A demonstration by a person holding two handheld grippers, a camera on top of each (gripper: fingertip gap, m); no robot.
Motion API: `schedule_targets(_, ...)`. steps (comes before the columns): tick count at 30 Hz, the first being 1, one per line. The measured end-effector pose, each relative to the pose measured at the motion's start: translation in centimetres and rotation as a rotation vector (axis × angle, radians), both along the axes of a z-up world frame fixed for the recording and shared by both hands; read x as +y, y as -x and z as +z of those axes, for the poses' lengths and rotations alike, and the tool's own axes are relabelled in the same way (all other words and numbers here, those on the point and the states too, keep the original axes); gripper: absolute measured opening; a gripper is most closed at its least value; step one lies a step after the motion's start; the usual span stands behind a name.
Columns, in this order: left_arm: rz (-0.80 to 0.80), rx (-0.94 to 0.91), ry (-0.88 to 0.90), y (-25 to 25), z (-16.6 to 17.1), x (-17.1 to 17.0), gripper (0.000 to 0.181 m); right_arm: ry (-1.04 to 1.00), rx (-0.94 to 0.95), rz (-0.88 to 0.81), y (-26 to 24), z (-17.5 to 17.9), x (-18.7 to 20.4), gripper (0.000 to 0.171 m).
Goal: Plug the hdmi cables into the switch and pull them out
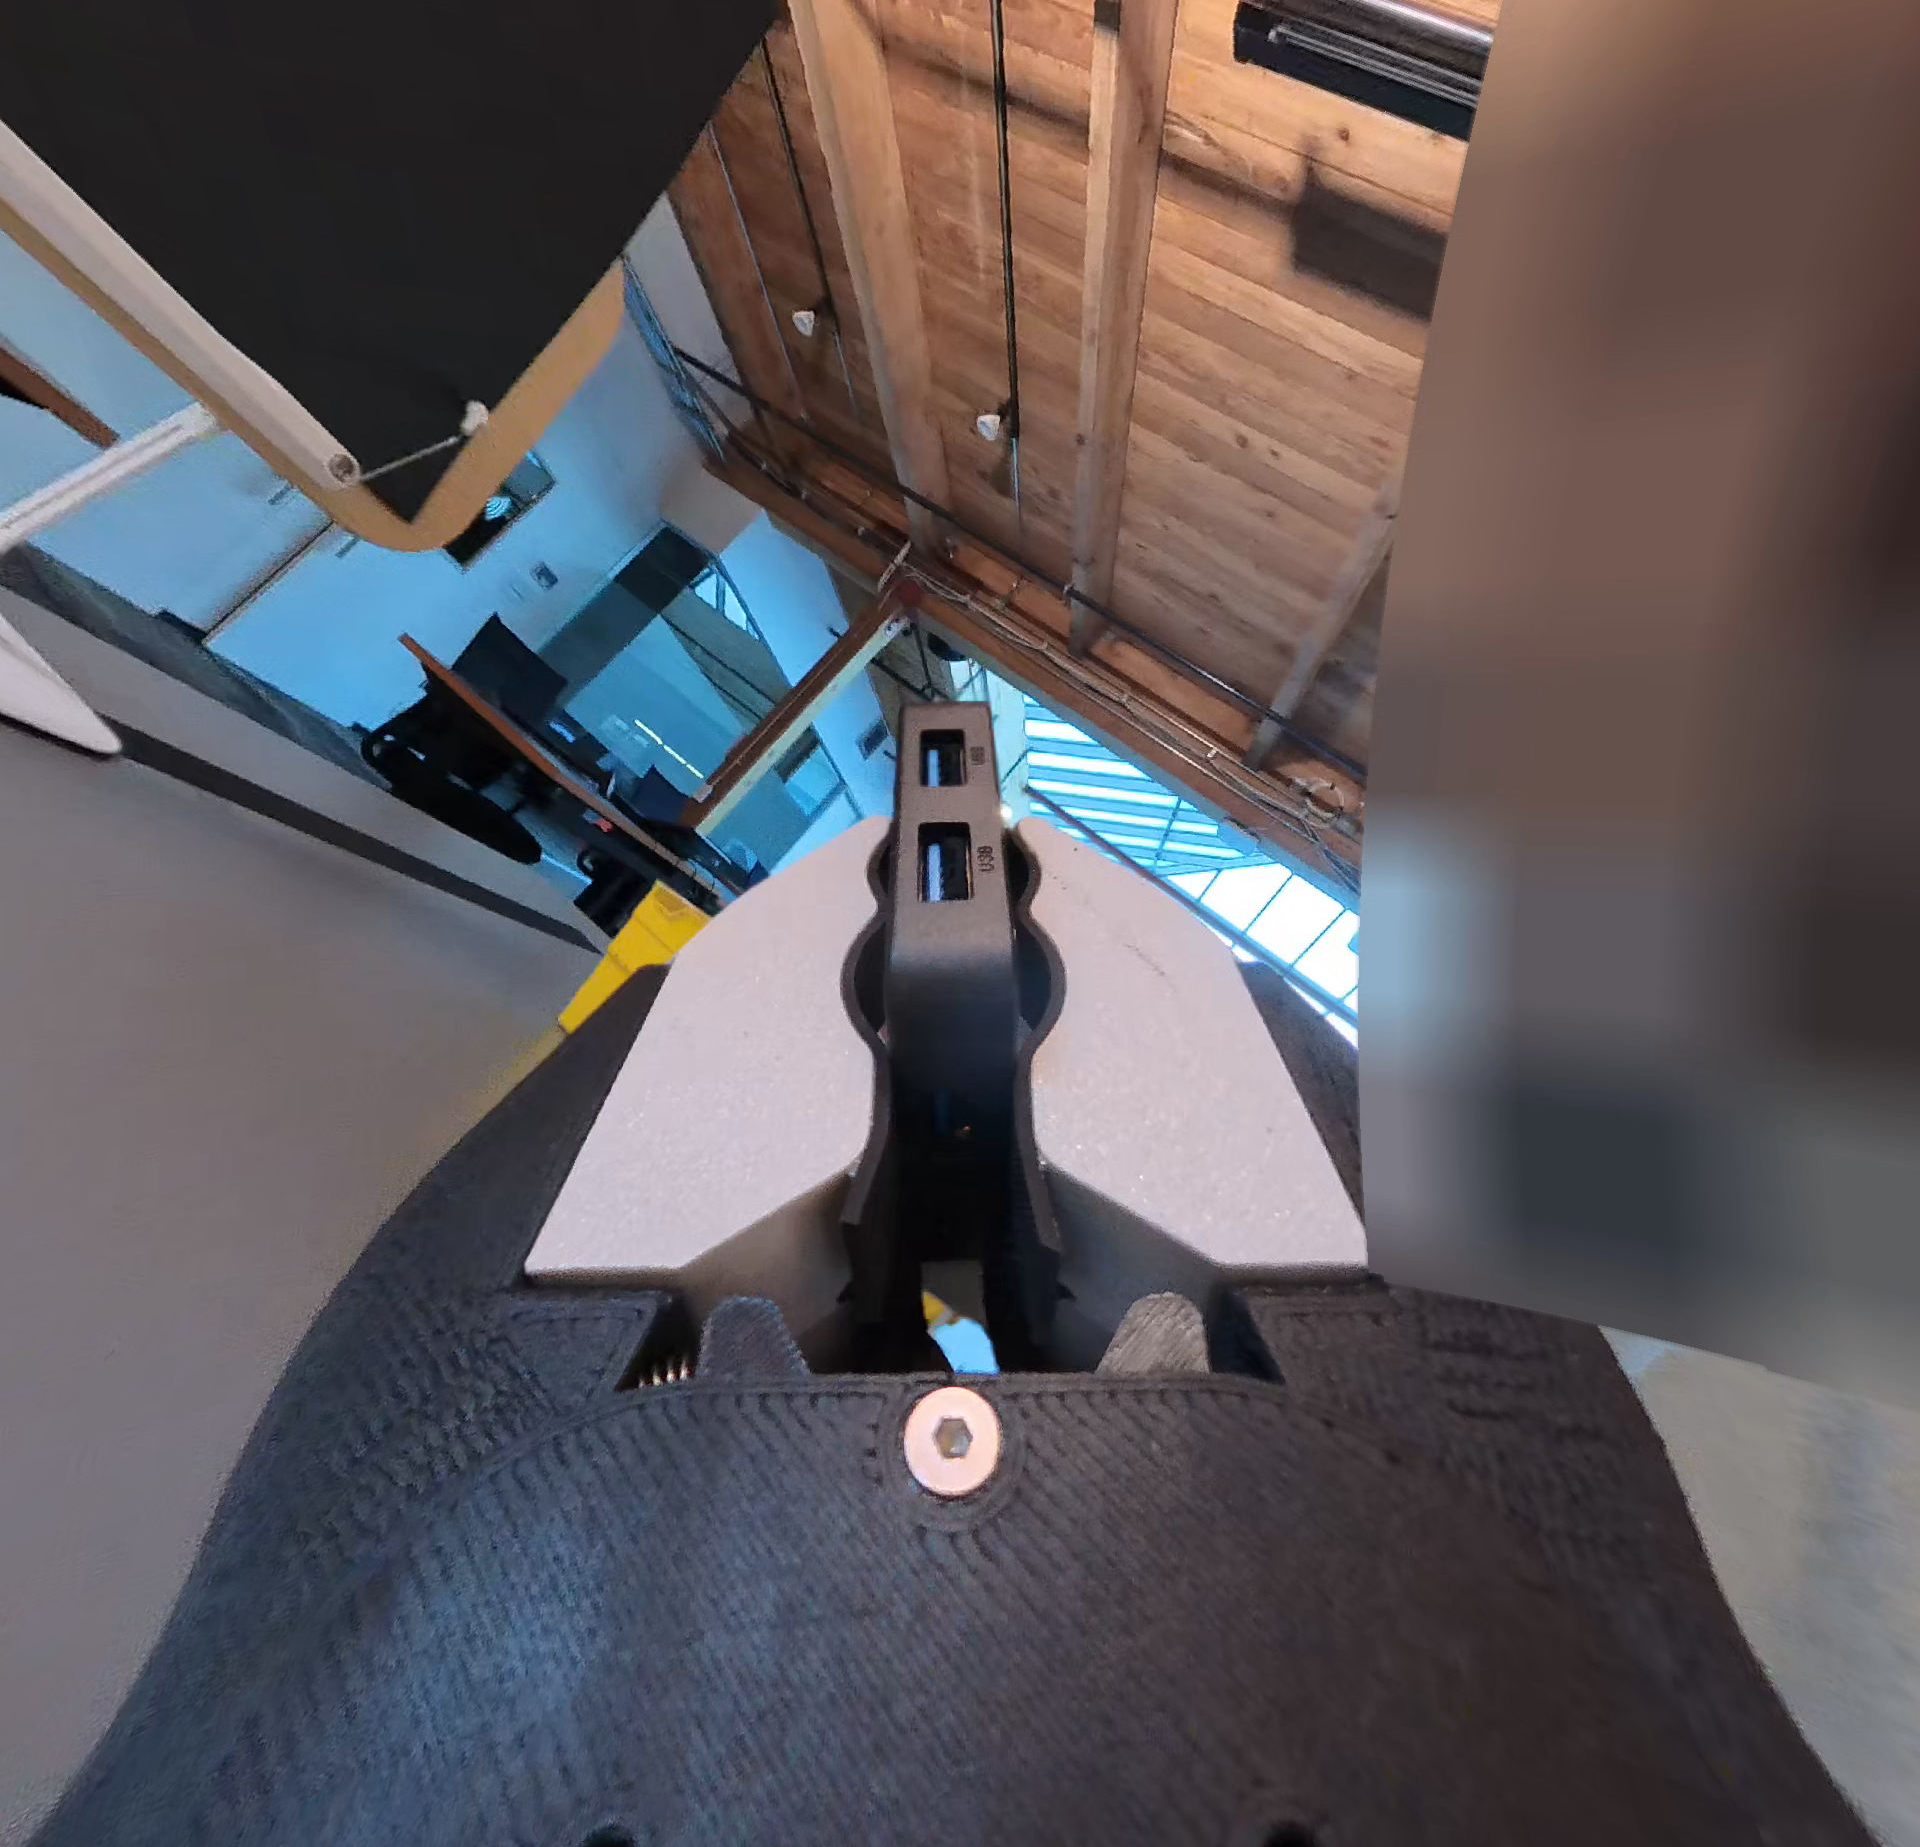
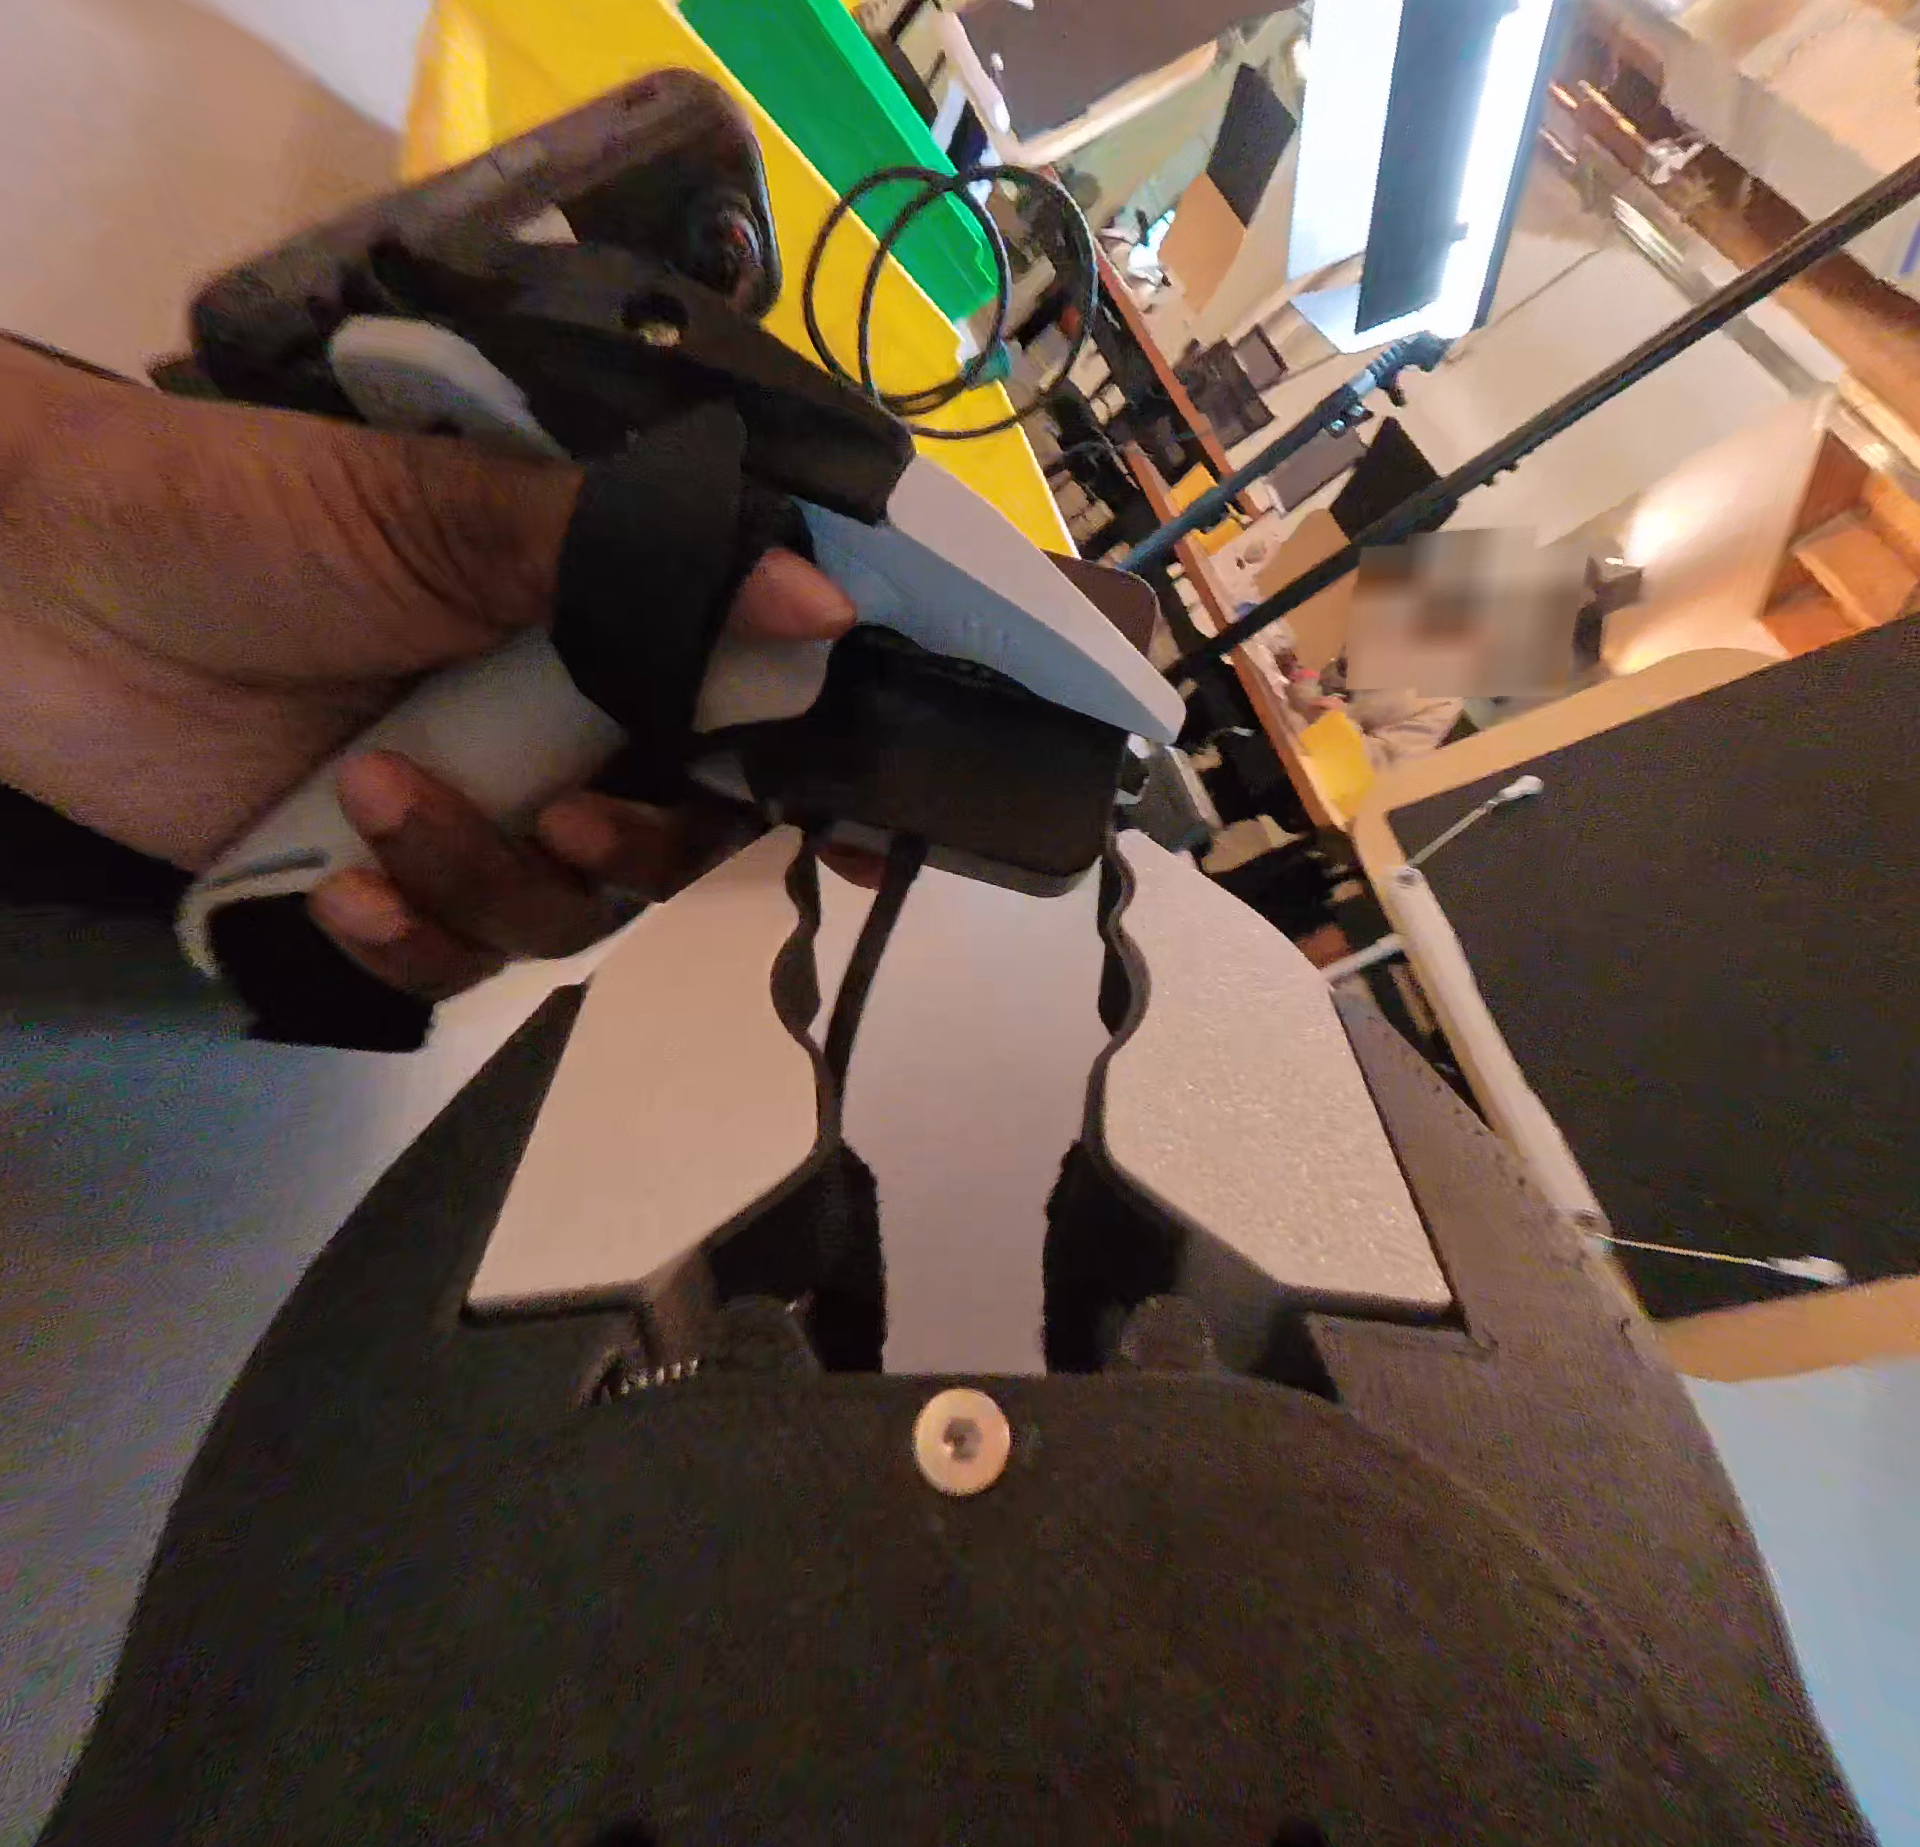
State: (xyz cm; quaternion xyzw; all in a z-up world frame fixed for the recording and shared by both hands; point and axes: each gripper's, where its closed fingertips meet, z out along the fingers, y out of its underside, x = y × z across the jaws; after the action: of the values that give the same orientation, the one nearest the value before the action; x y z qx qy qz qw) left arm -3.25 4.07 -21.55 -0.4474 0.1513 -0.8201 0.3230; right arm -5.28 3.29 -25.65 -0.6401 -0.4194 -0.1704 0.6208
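Left gripper (image 1: 951,852) clamps switch (image 1: 948,841); wooden ceiling (image 1: 1195,291) overhead.

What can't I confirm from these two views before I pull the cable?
1. Plug seating: in the right wrist view, the cable disappears behind the edge of the switch.
2. Switch's lower ports: in the left wrist view, they are covered by the left gripper fingers.
3. Any second cable: none is in view, and a blur patch covers the left view's right side.
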Motion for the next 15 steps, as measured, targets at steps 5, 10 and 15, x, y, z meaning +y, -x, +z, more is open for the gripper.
schedule_targets(5,-0.073,0.038,-0.022,-0.6,-0.3,-1.2,0.019,-0.062,-0.091,-0.016,-1.0,0.3,-0.5,0.04)
schedule_targets(10,-0.11,0.078,-0.06,-0.4,-0.5,-1.4,0.031,-0.055,-0.112,-0.001,-2.5,0.7,-1.2,0.039)
schedule_targets(15,-0.122,0.187,-0.148,-0.8,-1.4,-2.1,0.013,-0.025,-0.157,0.02,-3.6,0.2,-1.9,0.039)
